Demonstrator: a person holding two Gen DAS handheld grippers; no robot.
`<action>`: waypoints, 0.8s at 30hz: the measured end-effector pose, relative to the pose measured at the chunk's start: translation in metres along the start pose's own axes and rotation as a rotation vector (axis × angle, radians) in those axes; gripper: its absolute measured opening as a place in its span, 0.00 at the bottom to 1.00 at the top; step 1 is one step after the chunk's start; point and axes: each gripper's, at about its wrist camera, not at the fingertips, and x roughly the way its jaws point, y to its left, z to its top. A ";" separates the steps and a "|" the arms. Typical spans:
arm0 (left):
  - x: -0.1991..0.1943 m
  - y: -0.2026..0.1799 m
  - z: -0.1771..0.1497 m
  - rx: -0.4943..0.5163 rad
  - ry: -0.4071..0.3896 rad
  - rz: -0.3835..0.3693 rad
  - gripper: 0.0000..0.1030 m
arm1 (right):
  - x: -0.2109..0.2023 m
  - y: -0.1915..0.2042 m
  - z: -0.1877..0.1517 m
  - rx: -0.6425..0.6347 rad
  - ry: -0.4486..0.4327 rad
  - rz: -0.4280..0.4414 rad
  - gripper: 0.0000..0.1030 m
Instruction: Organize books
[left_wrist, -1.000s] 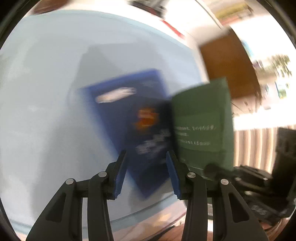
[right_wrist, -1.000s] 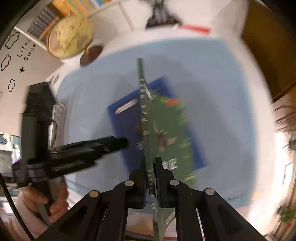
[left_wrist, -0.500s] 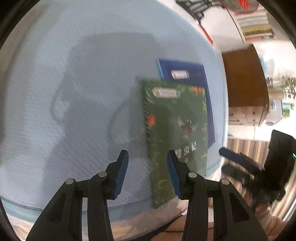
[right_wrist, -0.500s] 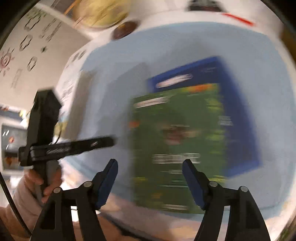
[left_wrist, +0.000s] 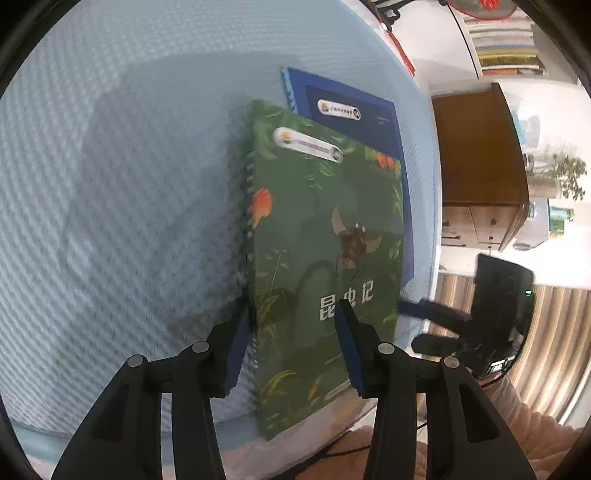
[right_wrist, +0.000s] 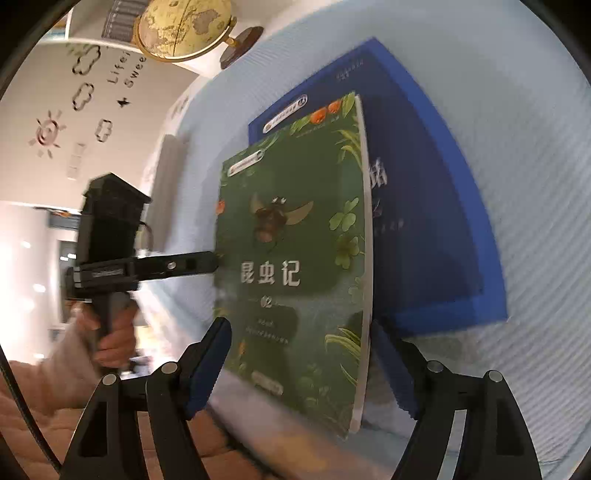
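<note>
green book is a glossy softcover, leaf and beetle print, white title characters, lying flat on top of the blue book, overlapping most of it. in the left wrist view its long axis runs from frame bottom up toward upper centre, spine along its left edge, title end nearest the lens; its near end overhangs the worktop edge. blue book is a plain matte rectangle, showing at top and right of the green one. worktop cover is pale blue with a fine ribbed weave.

left gripper released, blue pads spread, left pad at the green book's spine edge; contact can't be told. right gripper released too, pads wide either side of the green book's near end. brass-coloured globe upper left of the right wrist view.
</note>
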 end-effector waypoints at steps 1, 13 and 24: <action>0.002 0.000 -0.002 -0.001 0.001 0.003 0.35 | 0.004 -0.005 -0.003 0.024 0.039 0.037 0.66; 0.011 0.004 0.007 -0.019 0.036 -0.002 0.22 | 0.019 -0.053 0.007 0.162 0.087 0.233 0.32; 0.009 0.017 0.005 -0.068 0.049 -0.034 0.16 | 0.019 -0.057 -0.001 0.223 0.015 0.248 0.17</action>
